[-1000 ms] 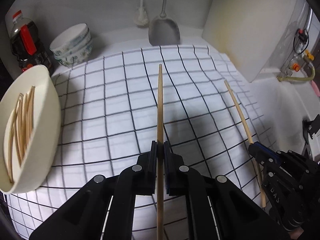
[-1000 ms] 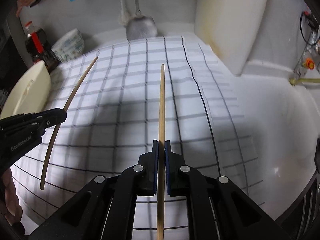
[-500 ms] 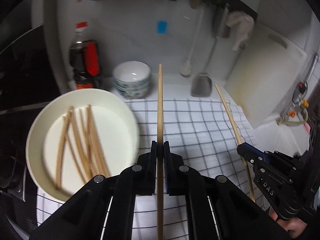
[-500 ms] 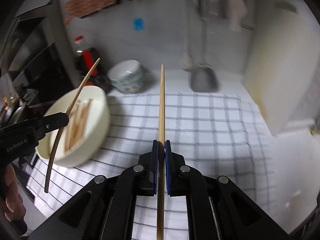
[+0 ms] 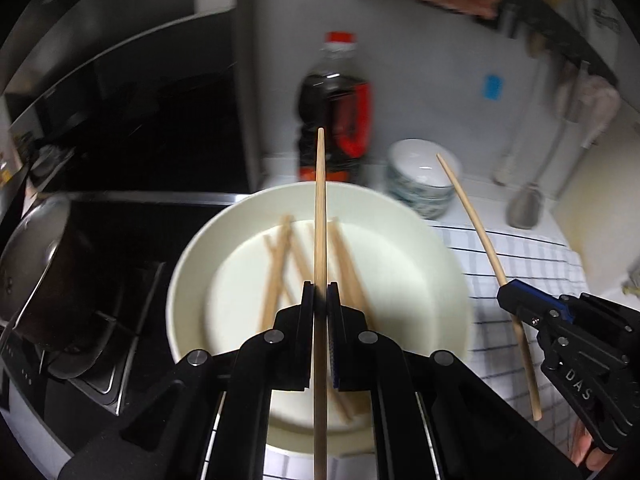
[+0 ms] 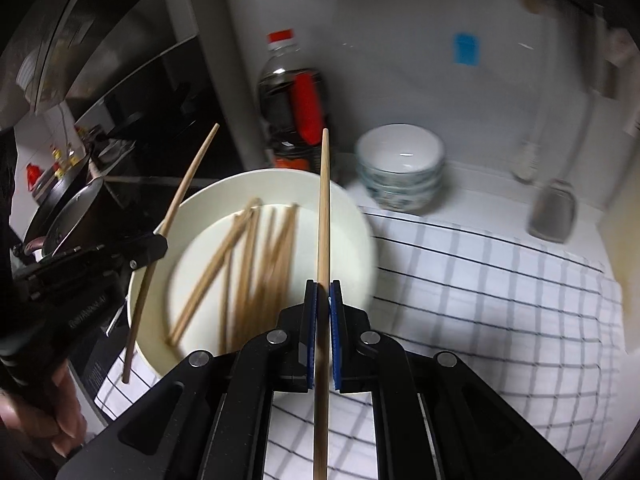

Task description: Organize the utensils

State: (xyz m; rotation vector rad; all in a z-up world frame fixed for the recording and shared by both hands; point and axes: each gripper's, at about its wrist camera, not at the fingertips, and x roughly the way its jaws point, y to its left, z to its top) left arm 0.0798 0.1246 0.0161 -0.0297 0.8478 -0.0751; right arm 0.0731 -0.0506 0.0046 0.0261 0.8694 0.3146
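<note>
My left gripper point(image 5: 320, 296) is shut on a wooden chopstick point(image 5: 320, 208) and holds it above a cream bowl point(image 5: 432, 256) that has several chopsticks point(image 5: 276, 276) lying in it. My right gripper point(image 6: 323, 294) is shut on another chopstick point(image 6: 324, 200), just right of the same bowl point(image 6: 360, 216). In the left wrist view the right gripper point(image 5: 516, 300) shows at the right with its chopstick point(image 5: 480, 232). In the right wrist view the left gripper point(image 6: 150, 246) shows at the left over the bowl's rim with its chopstick point(image 6: 188, 180).
A dark sauce bottle point(image 5: 336, 112) and stacked patterned bowls point(image 5: 424, 180) stand behind the cream bowl. A pot point(image 5: 44, 280) sits on the black stove at the left. A checked cloth point(image 6: 480, 280) covers the counter to the right. A metal spatula point(image 6: 552, 212) hangs on the back wall.
Both grippers have swung left from over the checked cloth toward the cream bowl, each still holding its chopstick. The bowl now sits centred under the left gripper.
</note>
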